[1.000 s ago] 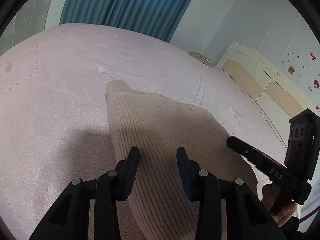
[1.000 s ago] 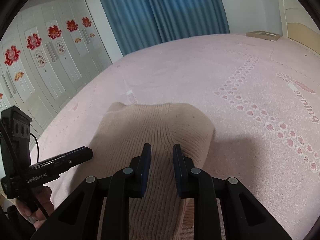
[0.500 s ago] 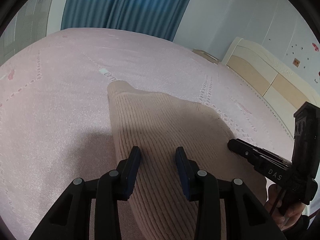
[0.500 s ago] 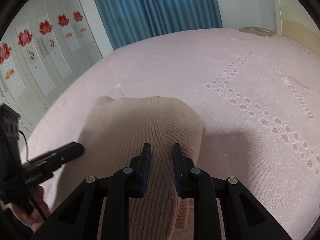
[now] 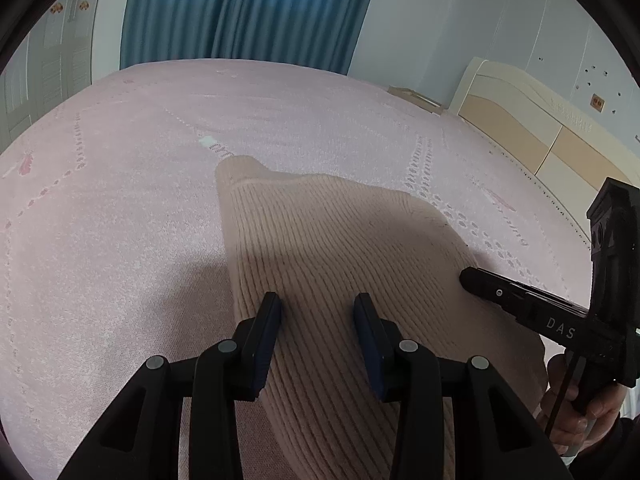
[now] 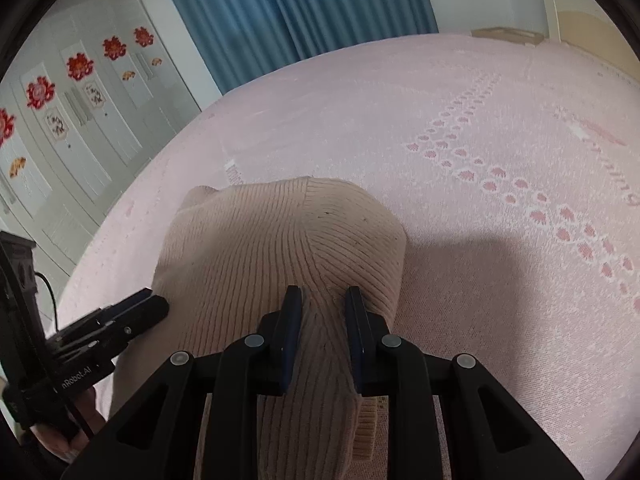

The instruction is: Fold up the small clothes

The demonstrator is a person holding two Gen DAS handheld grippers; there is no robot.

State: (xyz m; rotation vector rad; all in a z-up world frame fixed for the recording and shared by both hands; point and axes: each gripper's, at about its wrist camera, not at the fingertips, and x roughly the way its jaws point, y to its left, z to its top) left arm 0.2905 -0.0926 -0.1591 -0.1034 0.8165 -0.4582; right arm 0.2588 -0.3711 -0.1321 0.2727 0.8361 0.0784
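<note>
Pink bedspread (image 5: 120,240) below; blue curtains (image 5: 240,12) at twelve o'clock, cream headboard (image 5: 532,128) at two, flower-decorated wardrobe doors (image 6: 80,92) at ten.

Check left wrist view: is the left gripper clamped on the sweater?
No, the left gripper has its fingers spread apart above the sweater, pinching nothing.

Each gripper (image 5: 317,320) is matte black with blue pads (image 5: 269,334) and silver screws. White "DAS" lettering marks the right gripper (image 5: 520,304); bare skin shows on the hand (image 5: 576,412) at four o'clock.
</note>
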